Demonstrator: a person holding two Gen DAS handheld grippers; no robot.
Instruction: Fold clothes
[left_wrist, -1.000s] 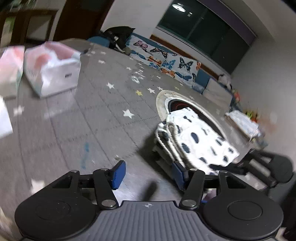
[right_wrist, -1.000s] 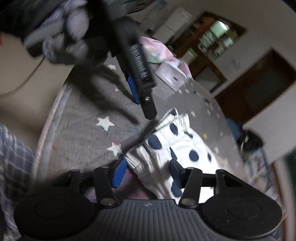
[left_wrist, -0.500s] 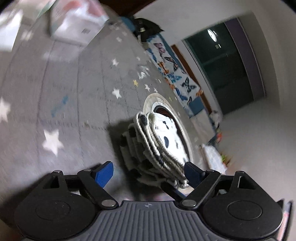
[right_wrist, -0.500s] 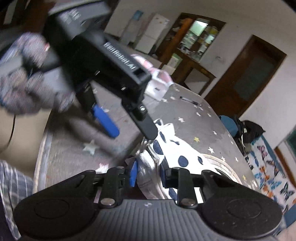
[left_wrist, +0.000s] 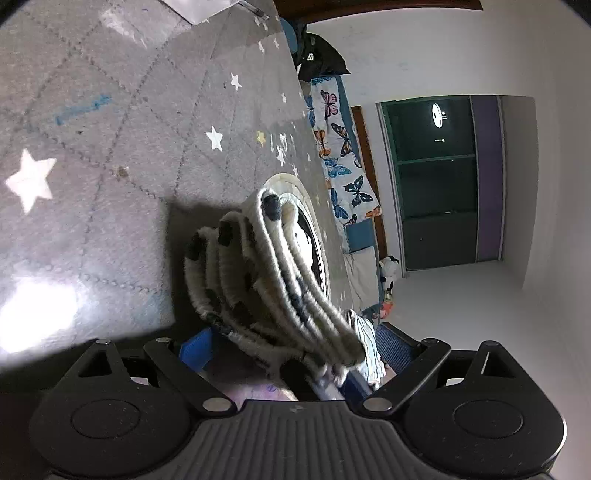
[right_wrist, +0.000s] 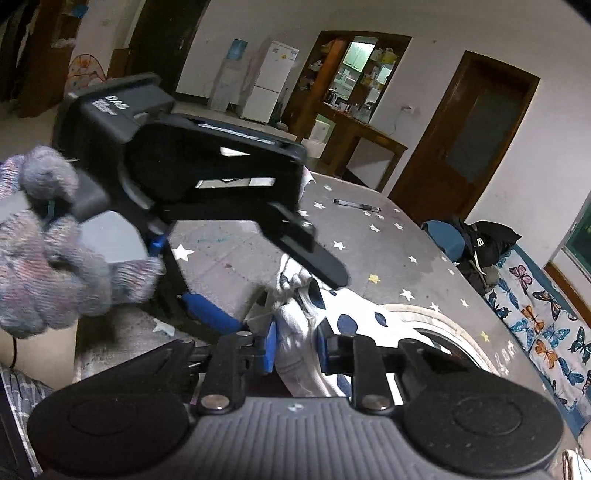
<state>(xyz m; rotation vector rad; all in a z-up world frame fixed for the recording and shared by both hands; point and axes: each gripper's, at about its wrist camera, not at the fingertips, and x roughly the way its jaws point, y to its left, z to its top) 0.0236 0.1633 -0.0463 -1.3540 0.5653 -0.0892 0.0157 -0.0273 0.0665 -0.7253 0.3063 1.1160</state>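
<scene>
A white garment with dark dots (right_wrist: 354, 325), folded into a thick bundle, lies on a grey desk (right_wrist: 388, 258) printed with white stars. The right gripper (right_wrist: 295, 349) is the nearer one: its blue fingers (right_wrist: 270, 347) are closing and already pinch the bundle's near end, with the rest running away from them toward a round pale ring on the desk. The left gripper (left_wrist: 295, 349), held by a gloved hand (right_wrist: 55, 266), has fingers (left_wrist: 195, 349) opening wide; the bundle's stacked edges (left_wrist: 266, 273) sit between them untouched. Beyond the garment lies a pen (right_wrist: 356, 205); past the desk are a butterfly-print cover (right_wrist: 546, 332), a wooden door and a white fridge.
</scene>
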